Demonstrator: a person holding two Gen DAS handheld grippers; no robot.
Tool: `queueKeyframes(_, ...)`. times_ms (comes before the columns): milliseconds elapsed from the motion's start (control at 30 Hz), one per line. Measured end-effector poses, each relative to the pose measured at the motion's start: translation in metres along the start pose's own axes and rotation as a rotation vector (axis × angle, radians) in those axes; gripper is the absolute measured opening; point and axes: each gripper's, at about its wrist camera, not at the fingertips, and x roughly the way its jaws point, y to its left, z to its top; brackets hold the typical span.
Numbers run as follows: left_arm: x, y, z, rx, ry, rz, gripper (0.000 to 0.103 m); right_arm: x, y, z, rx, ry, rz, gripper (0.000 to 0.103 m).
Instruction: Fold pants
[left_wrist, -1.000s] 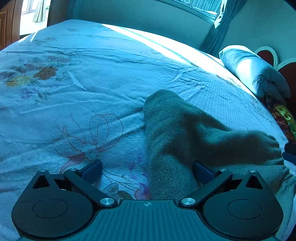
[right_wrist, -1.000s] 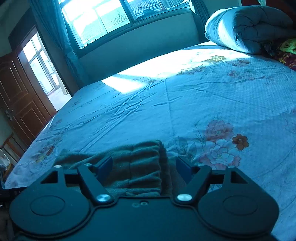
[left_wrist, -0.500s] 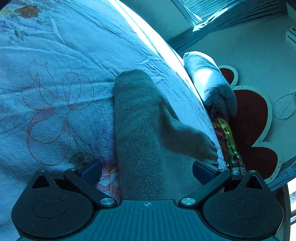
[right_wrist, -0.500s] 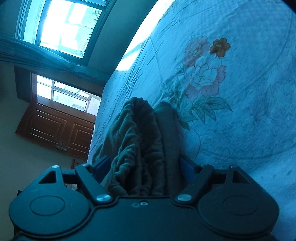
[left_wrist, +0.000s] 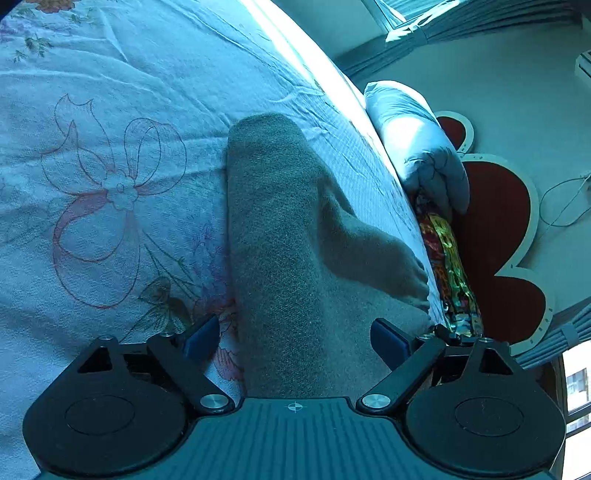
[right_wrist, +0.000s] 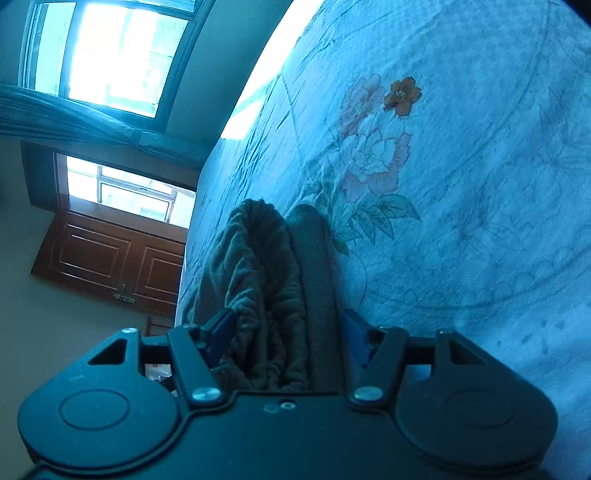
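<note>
Pants (left_wrist: 288, 236) of grey-green fleece lie between the fingers of both grippers, spread on the bed. On the left gripper (left_wrist: 295, 336) the blue fingers (left_wrist: 201, 332) stand wide, one on each side of a pant leg that runs away from the camera along the bedsheet (left_wrist: 110, 129); whether either pad touches the cloth I cannot tell. A second leg end branches off to the right, toward the mattress edge. On the right gripper (right_wrist: 288, 332) the fingers (right_wrist: 221, 328) sit narrower, with the gathered, ribbed waistband part of the pants (right_wrist: 266, 280) bunched between them and rising in folds; the left pad presses against the fabric, yet a firm pinch cannot be confirmed.

Further out, the bedsheet is pale with printed flowers (right_wrist: 373, 147). A rolled quilt (left_wrist: 417, 147) lies at the head of the bed beside a red, white-edged headboard (left_wrist: 498, 229), with a colourful patterned cloth (left_wrist: 450, 266) just below the quilt. In the right wrist view a bright window (right_wrist: 118, 55) with a curtain (right_wrist: 66, 118) and a brown wooden door (right_wrist: 110, 262) stand beyond the bed.
</note>
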Motion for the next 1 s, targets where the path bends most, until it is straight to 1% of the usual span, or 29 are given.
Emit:
queueKeyframes(67,0.002,0.004,0.002,-0.028,0.0,-0.005,0.086,0.004,-0.004,0.001,0.016,0.014,0.026,0.059)
queueKeyframes(100,0.007,0.005,0.005,-0.041,0.005,-0.008,0.086,0.01,-0.005,0.003,0.027,0.024,0.042,0.064)
queueKeyframes(133,0.011,0.004,0.007,-0.043,0.009,-0.007,0.087,0.015,-0.004,0.004,0.032,0.034,0.054,0.072)
queueKeyframes(167,0.015,0.001,0.01,-0.038,0.014,-0.007,0.091,0.023,-0.004,0.007,0.022,0.051,0.066,0.076)
queueKeyframes(200,0.019,-0.002,0.012,-0.034,0.018,-0.004,0.094,0.025,0.001,0.008,0.002,0.054,0.051,0.077)
queueKeyframes(233,0.021,-0.004,0.013,-0.025,0.026,-0.001,0.096,0.024,0.004,0.01,-0.011,0.056,0.034,0.076)
queueKeyframes(300,0.02,-0.005,0.012,-0.007,0.035,-0.006,0.096,0.014,0.008,0.012,-0.025,0.04,0.022,0.076)
queueKeyframes(333,0.018,-0.003,0.011,-0.002,0.033,-0.015,0.095,0.008,0.006,0.012,-0.021,0.034,0.032,0.076)
queueKeyframes(400,0.016,0.003,0.011,-0.022,0.018,-0.034,0.094,0.004,-0.002,0.011,-0.008,0.048,0.061,0.076)
queueKeyframes(500,0.021,0.002,0.012,-0.037,-0.005,-0.026,0.094,0.018,0.002,0.009,-0.028,0.05,0.057,0.075)
queueKeyframes(533,0.024,-0.002,0.012,-0.031,-0.006,-0.015,0.094,0.026,0.006,0.01,-0.04,0.059,0.06,0.079)
queueKeyframes(567,0.026,-0.005,0.013,-0.027,-0.007,-0.006,0.094,0.034,0.011,0.01,-0.059,0.064,0.045,0.079)
queueKeyframes(600,0.029,-0.008,0.014,-0.025,-0.008,-0.004,0.094,0.043,0.02,0.011,-0.086,0.076,0.014,0.076)
queueKeyframes(633,0.029,-0.01,0.014,-0.022,-0.01,-0.015,0.089,0.049,0.026,0.01,-0.11,0.079,-0.008,0.061)
queueKeyframes(667,0.031,-0.011,0.013,-0.04,-0.009,-0.053,0.073,0.053,0.032,0.01,-0.126,0.081,-0.025,0.053)
queueKeyframes(700,0.033,-0.011,0.01,-0.055,-0.011,-0.077,0.07,0.052,0.036,0.009,-0.14,0.076,-0.031,0.048)
queueKeyframes(733,0.034,-0.012,0.007,-0.047,-0.024,-0.09,0.069,0.05,0.041,0.009,-0.159,0.073,-0.027,0.043)
queueKeyframes(800,0.031,-0.005,0.002,-0.084,-0.072,-0.146,0.069,0.043,0.049,0.01,-0.179,0.069,0.015,0.04)
queueKeyframes(833,0.026,0.002,0.001,-0.125,-0.105,-0.208,0.063,0.04,0.055,0.011,-0.184,0.067,0.031,0.04)
queueKeyframes(867,0.022,0.008,0.001,-0.158,-0.13,-0.245,0.052,0.039,0.064,0.014,-0.208,0.066,0.046,0.04)
queueKeyframes(900,0.019,0.011,0.004,-0.175,-0.146,-0.262,0.048,0.04,0.073,0.018,-0.226,0.068,0.059,0.04)
queueKeyframes(967,0.012,0.009,0.014,-0.164,-0.172,-0.284,0.047,0.047,0.089,0.03,-0.252,0.075,0.082,0.04)
queueKeyframes(1000,0.009,0.007,0.02,-0.155,-0.182,-0.279,0.047,0.055,0.098,0.038,-0.265,0.082,0.097,0.04)
